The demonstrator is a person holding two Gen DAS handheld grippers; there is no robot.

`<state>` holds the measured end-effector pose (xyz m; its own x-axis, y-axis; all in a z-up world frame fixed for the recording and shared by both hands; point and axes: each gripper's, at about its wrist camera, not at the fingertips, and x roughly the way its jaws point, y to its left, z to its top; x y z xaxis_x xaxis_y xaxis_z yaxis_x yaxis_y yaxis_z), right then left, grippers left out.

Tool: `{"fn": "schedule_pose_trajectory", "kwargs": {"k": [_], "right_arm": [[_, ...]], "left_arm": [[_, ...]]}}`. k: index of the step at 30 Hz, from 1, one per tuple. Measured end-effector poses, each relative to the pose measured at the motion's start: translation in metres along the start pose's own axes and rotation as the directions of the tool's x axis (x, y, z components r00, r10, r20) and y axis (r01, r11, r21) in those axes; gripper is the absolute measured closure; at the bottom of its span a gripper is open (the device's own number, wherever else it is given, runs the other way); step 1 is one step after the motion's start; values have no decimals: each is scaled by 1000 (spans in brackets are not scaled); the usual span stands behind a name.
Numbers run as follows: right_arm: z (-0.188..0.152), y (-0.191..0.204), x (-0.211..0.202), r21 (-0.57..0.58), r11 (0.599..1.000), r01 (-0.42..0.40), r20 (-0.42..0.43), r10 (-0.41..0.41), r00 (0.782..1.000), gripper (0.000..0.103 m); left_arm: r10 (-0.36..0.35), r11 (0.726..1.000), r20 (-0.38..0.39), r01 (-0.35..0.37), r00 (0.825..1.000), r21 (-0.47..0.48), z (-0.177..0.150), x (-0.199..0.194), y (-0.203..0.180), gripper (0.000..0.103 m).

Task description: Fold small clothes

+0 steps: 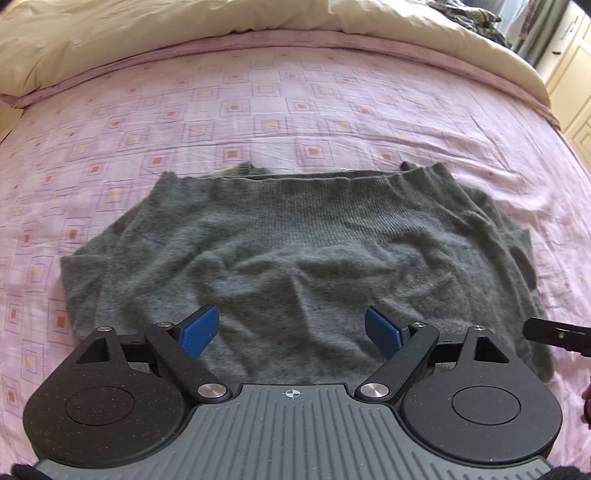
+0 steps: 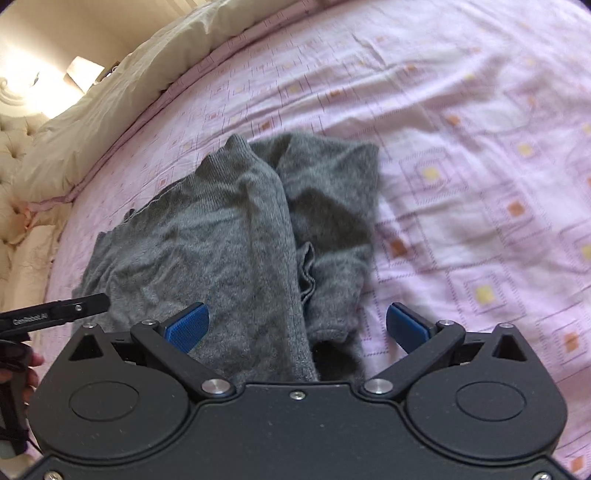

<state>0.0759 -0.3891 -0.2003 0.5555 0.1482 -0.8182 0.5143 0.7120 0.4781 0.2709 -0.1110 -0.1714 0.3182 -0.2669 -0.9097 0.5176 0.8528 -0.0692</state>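
A grey knitted sweater (image 1: 295, 251) lies folded over on the pink patterned bedsheet (image 1: 258, 103), its ribbed hem at the far edge. My left gripper (image 1: 291, 334) hovers open over the sweater's near edge, nothing between its blue pads. In the right wrist view the same sweater (image 2: 236, 229) shows a folded layer on top and a sleeve with its cuff (image 2: 328, 328) near the gripper. My right gripper (image 2: 297, 326) is open above that sleeve and the sweater's right edge, holding nothing. The right gripper's black tip (image 1: 554, 334) shows at the left view's right edge.
A cream duvet (image 1: 184, 26) is bunched along the far side of the bed. A tufted cream headboard (image 2: 14, 177) stands at the left in the right wrist view. Cabinets (image 1: 569, 74) are beyond the bed's right edge. Bare sheet (image 2: 480, 184) spreads right of the sweater.
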Motion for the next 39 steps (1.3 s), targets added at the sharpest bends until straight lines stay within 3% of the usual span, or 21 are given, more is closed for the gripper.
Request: {"fn": "schedule_pose_trajectory", "kwargs": {"k": [7,12,17,19,23,27,30,34,36,38,39], "right_arm": [[13,-6,16,67,986,-155,22,154,988,0],[24,1,29,53,978,-203,34,202,979,0],[23,-2,29,54,970,-236,52,233,971,0],[21,-3,29,42,968,-247,60,244,968,0],[18,-1,27,24,971,-238,62,237,970,0],[22,-2,27,84,970,-229,52,225,973,0],[26,-2,29,134,969,-206,45,202,978,0],[27,6,30,101,980,-170,12,170,985,0],[27,7,29,89,982,-167,-2,168,986,4],[28,7,28,86,987,-135,-12,136,991,34],[29,7,28,89,989,-117,-25,120,992,43]], "left_arm": [[22,1000,-31,-22,999,4,15,25,-7,17],[59,998,-54,-58,997,14,29,48,-5,16],[64,998,-55,-63,996,24,40,66,-5,1],[67,998,-56,-66,996,21,44,73,-4,0],[66,998,-68,-65,995,28,51,76,-4,0],[58,998,-37,-58,998,11,50,58,-3,1],[38,999,5,-38,999,12,39,33,-3,1],[23,1000,8,-23,1000,16,10,7,-2,1],[27,1000,-6,-27,1000,3,-9,-2,1,1],[39,999,-22,-39,999,-14,-25,-8,6,1],[45,999,-32,-46,998,-26,-35,-12,10,1]]}}
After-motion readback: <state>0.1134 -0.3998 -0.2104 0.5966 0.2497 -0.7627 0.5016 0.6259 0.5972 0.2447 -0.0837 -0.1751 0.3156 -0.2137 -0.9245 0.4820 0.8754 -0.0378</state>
